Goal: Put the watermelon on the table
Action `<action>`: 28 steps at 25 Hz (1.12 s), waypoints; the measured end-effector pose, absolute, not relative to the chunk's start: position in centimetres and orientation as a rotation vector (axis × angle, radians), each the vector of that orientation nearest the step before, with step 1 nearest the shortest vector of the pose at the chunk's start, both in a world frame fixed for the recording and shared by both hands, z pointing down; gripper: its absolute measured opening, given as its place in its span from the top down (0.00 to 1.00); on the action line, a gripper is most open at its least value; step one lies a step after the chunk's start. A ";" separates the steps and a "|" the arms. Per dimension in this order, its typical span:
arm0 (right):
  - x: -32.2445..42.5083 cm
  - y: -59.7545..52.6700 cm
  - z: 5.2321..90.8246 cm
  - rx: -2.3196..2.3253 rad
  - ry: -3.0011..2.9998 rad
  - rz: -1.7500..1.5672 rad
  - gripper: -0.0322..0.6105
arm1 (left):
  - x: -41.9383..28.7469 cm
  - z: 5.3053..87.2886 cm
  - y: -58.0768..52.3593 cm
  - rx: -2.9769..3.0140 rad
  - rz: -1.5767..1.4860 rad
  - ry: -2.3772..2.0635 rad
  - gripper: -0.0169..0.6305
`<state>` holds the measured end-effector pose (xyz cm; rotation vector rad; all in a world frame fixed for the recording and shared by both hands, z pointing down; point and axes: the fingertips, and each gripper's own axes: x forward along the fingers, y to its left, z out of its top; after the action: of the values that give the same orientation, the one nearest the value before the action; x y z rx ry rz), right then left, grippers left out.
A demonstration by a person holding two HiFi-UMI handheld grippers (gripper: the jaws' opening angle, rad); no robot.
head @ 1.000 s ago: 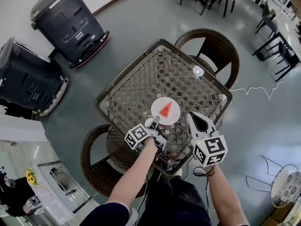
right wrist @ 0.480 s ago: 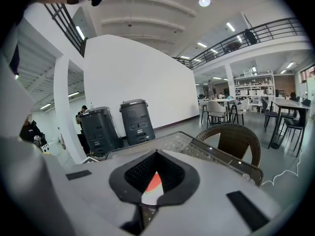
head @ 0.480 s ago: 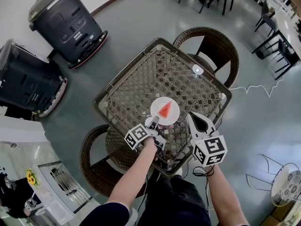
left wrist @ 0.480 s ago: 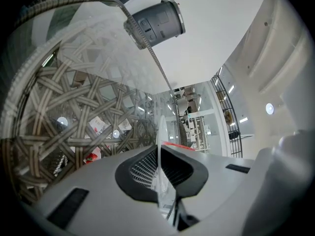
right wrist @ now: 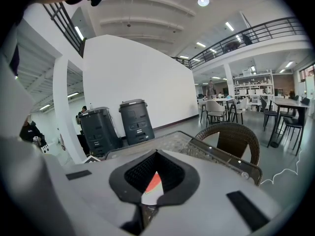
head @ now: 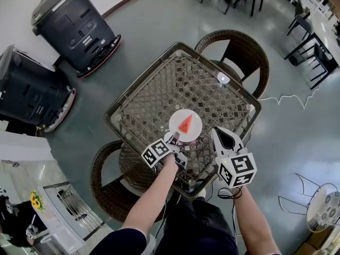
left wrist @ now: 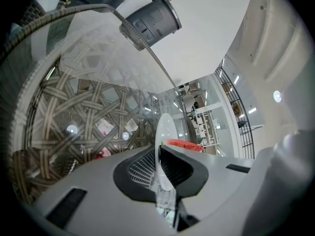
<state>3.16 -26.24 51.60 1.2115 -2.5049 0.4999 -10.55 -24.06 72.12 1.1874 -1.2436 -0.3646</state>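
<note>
A red watermelon slice point(head: 187, 123) lies on a small white plate point(head: 185, 129) on the glass-topped wicker table point(head: 175, 84), near its front edge. My left gripper point(head: 174, 137) is shut on the plate's near rim. In the left gripper view the plate point(left wrist: 164, 132) shows edge-on between the jaws, the watermelon point(left wrist: 184, 144) just past it. My right gripper point(head: 219, 134) hovers over the table's front right edge, to the right of the plate, with its jaws together and nothing in them. Past its tips in the right gripper view sits the watermelon point(right wrist: 154, 183).
A small round white object point(head: 223, 79) lies near the table's far right corner. Wicker chairs stand at the far side point(head: 236, 49) and near left point(head: 111, 182). Two dark bins point(head: 77, 23) point(head: 26, 89) stand to the left. A white cable point(head: 289, 101) lies on the floor.
</note>
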 end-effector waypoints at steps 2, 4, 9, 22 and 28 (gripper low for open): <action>3.3 -26.3 51.6 1.213 -2.503 0.502 0.95 | -10.5 72.2 -24.1 1.177 -0.346 -1.253 0.95; 3.4 -26.3 51.5 1.216 -2.502 0.504 0.95 | -10.5 72.3 -24.0 1.175 -0.326 -1.263 0.94; 3.8 -26.3 51.8 1.220 -2.502 0.508 0.95 | -10.3 72.6 -23.9 1.201 -0.234 -1.317 0.92; 4.3 -26.1 52.0 1.224 -2.507 0.523 0.95 | -10.3 72.3 -24.1 1.325 -0.006 -1.412 0.87; 4.6 -26.1 51.7 1.228 -2.507 0.526 0.95 | -10.2 72.0 -24.0 1.346 0.026 -1.421 0.86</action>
<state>4.61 -26.10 51.71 1.2281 -2.5074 0.5259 -10.19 -24.04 72.00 1.3461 -1.4207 0.0255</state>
